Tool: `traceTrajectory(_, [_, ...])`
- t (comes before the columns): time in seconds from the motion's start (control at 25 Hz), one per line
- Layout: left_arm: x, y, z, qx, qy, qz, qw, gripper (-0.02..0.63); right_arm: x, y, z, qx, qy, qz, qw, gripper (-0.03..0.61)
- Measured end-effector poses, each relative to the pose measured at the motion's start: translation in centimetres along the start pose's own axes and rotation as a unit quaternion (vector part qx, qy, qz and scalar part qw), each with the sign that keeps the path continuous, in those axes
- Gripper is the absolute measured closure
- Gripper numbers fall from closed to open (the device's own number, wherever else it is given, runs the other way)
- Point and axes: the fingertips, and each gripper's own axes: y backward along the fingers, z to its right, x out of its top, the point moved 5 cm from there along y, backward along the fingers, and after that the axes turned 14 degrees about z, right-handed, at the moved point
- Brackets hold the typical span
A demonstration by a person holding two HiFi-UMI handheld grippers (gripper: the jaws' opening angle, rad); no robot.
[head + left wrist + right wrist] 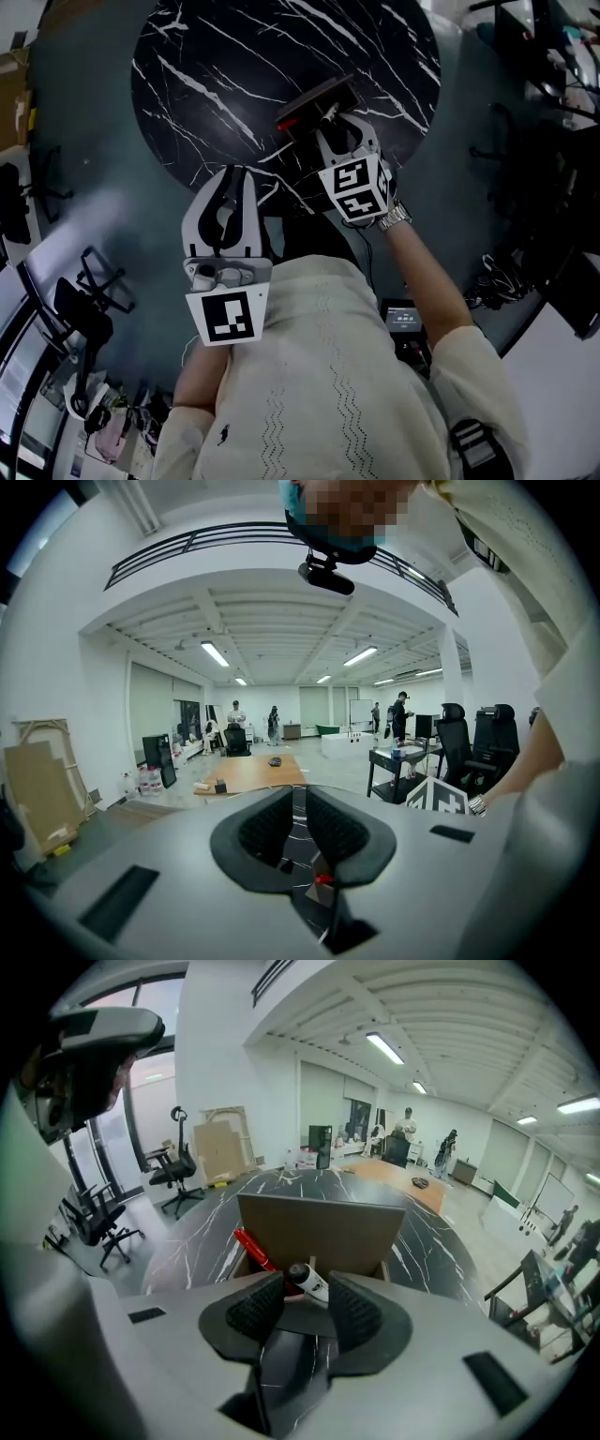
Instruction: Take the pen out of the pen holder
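A brown box-shaped pen holder (319, 97) lies on the round black marble table (216, 75). A red pen (251, 1246) and a white pen (309, 1282) stick out of the pen holder (319, 1227). My right gripper (305, 1290) is open, with the white pen's tip just between its fingertips and the pads clear of it. In the head view the right gripper (343, 127) sits at the holder's near edge. My left gripper (234, 174) hangs back over the table's near rim, jaws together and holding nothing. Past the left gripper (298, 803) the red pen (323, 878) shows.
The table's near rim runs just under both grippers. Black office chairs (94, 291) stand on the floor at left, and cables and equipment (497, 272) lie at right. Desks, chairs and several people fill the far room in the left gripper view.
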Motion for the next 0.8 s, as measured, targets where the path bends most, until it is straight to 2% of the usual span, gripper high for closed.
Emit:
traceTrajectory(0.24, [0.2,0.0,0.2,0.006,0.005,0.003,1.0,0.56,0.2,-1.1,0.1,-0.021,0.041,0.01,0.999,0.448])
traceTrajectory(0.36, [0.5,-0.1,0.1,0.007,0.004,0.006,1.0,0.56,0.6,-0.8,0.7,-0.04,0.042,0.023,0.998,0.469])
traceTrajectory(0.6, [0.3,-0.5,0.6,0.0,0.004,0.008,1.0,0.56,1.7,0.6,2.6,-0.076,-0.023,0.061,0.995,0.489])
traceTrajectory(0.8, [0.5,-0.6,1.1,-0.008,0.003,0.011,0.9999,0.56,3.8,3.3,3.9,-0.085,-0.099,0.107,0.986,0.489])
